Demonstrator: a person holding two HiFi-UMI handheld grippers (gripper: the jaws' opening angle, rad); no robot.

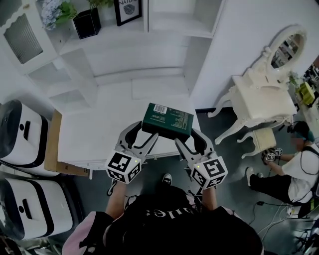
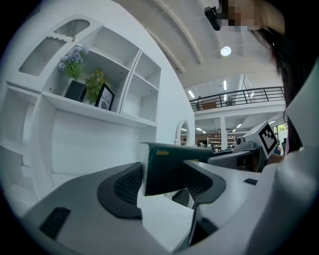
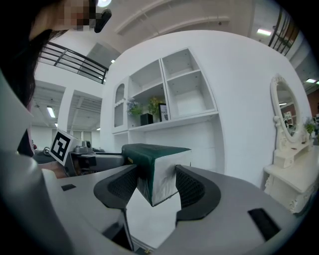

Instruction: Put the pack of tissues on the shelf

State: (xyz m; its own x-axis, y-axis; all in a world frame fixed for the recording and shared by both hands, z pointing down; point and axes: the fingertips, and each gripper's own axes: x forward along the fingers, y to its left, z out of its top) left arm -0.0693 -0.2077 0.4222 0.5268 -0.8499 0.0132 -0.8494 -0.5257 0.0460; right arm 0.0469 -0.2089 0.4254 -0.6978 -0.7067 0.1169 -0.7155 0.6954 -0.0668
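1. A person holds a dark green pack of tissues (image 1: 168,121) between two hand-held tools, over the right part of a white counter (image 1: 94,132) and near its front edge.
2. The left tool (image 1: 144,133) is closed on the left end of the pack; in the left gripper view its ribbed pads (image 2: 130,183) press against the green wrapper (image 2: 167,169) on both sides.
3. The right tool (image 1: 191,139) clamps the right end; the right gripper view shows that tool (image 3: 155,187) with one jaw on the green side of the pack (image 3: 154,174) and the other on its white end face.
4. The pack lies roughly level, with a barcode label on top at its far left corner.
5. Beyond the counter's back edge stands a white shelf unit (image 1: 164,25). One compartment holds potted plants (image 1: 87,22) and a framed picture (image 1: 128,11), and the compartments to their right are open.
6. Off the counter's right edge stands a cream dressing table (image 1: 264,97) with an oval mirror (image 1: 288,47). Another person (image 1: 299,167) sits on the floor just beyond it.
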